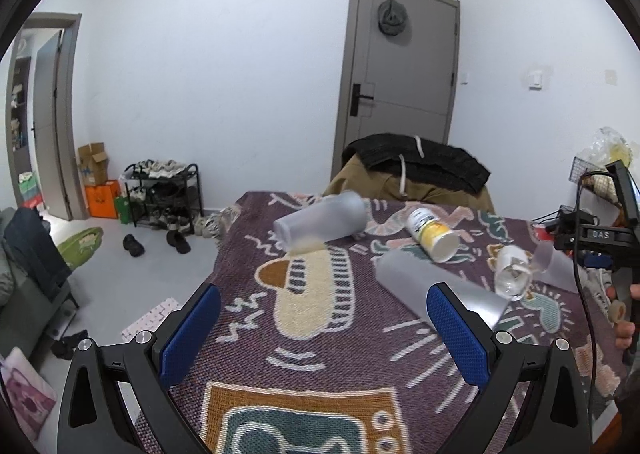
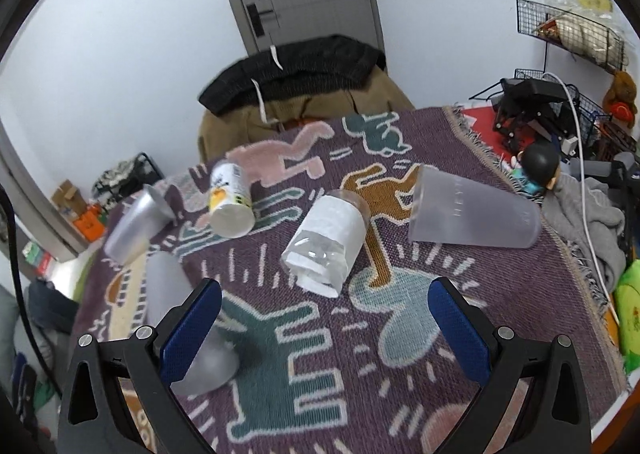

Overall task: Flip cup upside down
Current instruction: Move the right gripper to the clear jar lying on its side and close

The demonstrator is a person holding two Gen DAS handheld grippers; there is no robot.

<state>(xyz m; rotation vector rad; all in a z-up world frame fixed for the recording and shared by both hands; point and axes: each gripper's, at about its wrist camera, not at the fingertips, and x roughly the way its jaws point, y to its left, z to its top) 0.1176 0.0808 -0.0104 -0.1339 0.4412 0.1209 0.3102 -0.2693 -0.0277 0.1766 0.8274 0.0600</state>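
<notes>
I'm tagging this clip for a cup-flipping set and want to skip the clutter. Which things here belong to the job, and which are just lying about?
Part of the job:
- frosted cup, on its side
- clear cup with paper sleeve, on its side
- yellow-and-white paper cup, on its side
- left gripper and right gripper, both open and empty

Just lying about:
- patterned blanket
- dark jacket
- shoe rack
- wire shelf

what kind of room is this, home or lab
Most likely a lived-in home room, not a lab: a shoe rack stands by the wall, a jacket is draped over a chair, and the cups lie on a patterned woven cloth.
</notes>
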